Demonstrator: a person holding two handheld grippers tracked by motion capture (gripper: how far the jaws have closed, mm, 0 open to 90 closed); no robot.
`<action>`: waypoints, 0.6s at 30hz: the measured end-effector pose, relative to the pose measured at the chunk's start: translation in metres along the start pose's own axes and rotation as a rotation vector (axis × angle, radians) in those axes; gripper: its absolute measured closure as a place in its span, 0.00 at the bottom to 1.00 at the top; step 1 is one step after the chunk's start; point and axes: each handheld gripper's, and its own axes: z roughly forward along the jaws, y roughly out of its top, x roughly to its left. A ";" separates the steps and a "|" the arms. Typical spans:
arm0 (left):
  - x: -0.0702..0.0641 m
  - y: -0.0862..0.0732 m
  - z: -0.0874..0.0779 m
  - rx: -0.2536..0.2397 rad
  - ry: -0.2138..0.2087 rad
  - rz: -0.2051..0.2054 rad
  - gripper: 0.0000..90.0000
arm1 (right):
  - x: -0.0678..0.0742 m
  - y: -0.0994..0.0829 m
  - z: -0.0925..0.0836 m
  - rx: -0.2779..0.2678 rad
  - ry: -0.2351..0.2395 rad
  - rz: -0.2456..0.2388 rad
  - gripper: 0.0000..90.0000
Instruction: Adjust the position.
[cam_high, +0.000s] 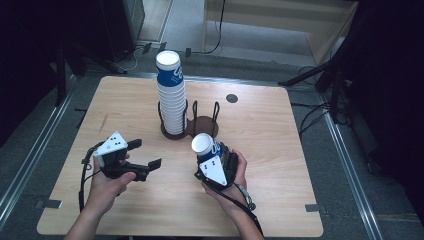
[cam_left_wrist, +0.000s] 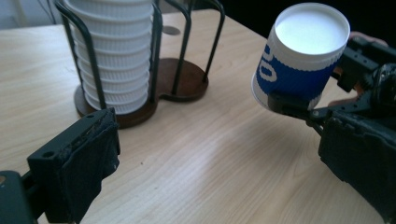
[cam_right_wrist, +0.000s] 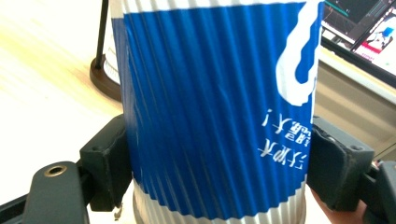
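Blue paper cup upside down, clamped inside right gripper.

Cup stack in holder, rear centre of table. Single cup just before holder, between right gripper jaws. Left gripper left, apart.

Ribbed paper cup, matte and blue-white; smooth pale wood-grain table; thin black metal wire rack on a dark wood base.

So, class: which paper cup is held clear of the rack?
The blue-and-white paper cup clamped upside down in the right gripper; the others sit nested in the stack on the rack.
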 end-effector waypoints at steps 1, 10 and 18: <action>0.000 0.000 0.002 0.005 -0.013 -0.002 0.00 | 0.001 -0.001 0.000 0.000 -0.002 -0.007 0.21; -0.009 0.002 0.011 0.022 -0.083 0.006 0.00 | 0.011 -0.005 -0.001 -0.015 -0.005 -0.077 0.21; -0.020 0.003 0.014 0.040 -0.100 0.026 0.01 | 0.024 -0.005 -0.004 -0.050 -0.007 -0.163 0.21</action>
